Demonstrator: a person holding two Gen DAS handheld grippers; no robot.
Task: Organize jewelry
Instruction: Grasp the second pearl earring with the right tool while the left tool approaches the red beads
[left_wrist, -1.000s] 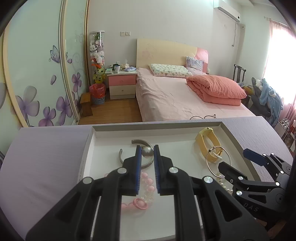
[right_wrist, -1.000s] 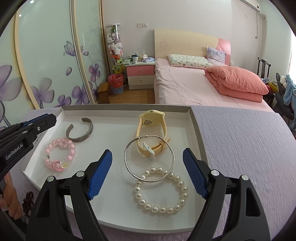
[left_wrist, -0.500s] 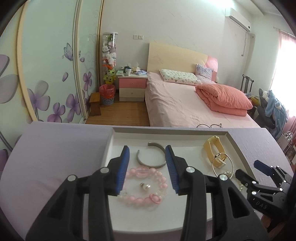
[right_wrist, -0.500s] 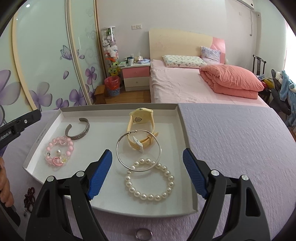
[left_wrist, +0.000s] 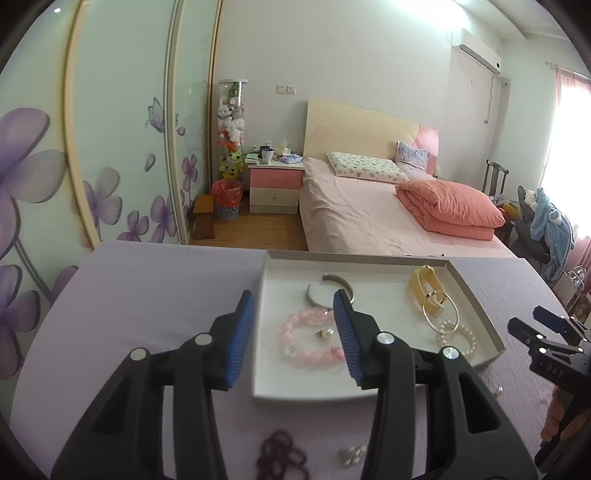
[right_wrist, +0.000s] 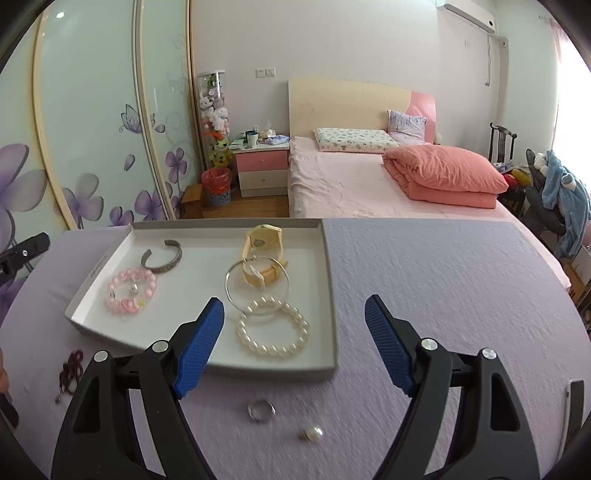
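A white tray (right_wrist: 332, 295) on the lilac cloth holds a pink bead bracelet (right_wrist: 129, 290) with a pearl earring (right_wrist: 133, 289) inside it, a silver cuff (right_wrist: 164, 257), a yellow watch (right_wrist: 260, 254), a silver hoop (right_wrist: 257, 286) and a pearl bracelet (right_wrist: 273, 330). My left gripper (left_wrist: 293, 332) is open and empty, held over the tray's near left corner. My right gripper (right_wrist: 293, 343) is open and empty, near the tray's front edge. On the cloth lie a silver ring (right_wrist: 261, 410), a pearl earring (right_wrist: 312, 432) and a dark bead bracelet (left_wrist: 280, 458).
A small cluster of pearls (left_wrist: 351, 455) lies on the cloth beside the dark beads. The table's far edge drops off toward the bedroom floor and bed (right_wrist: 369, 184). Open lilac cloth (right_wrist: 443, 277) stretches to the right of the tray.
My left gripper opened, dropping the pearl earring inside the pink bracelet, then drew back and left. My right gripper pulled back, bringing the ring and loose pearl into view.
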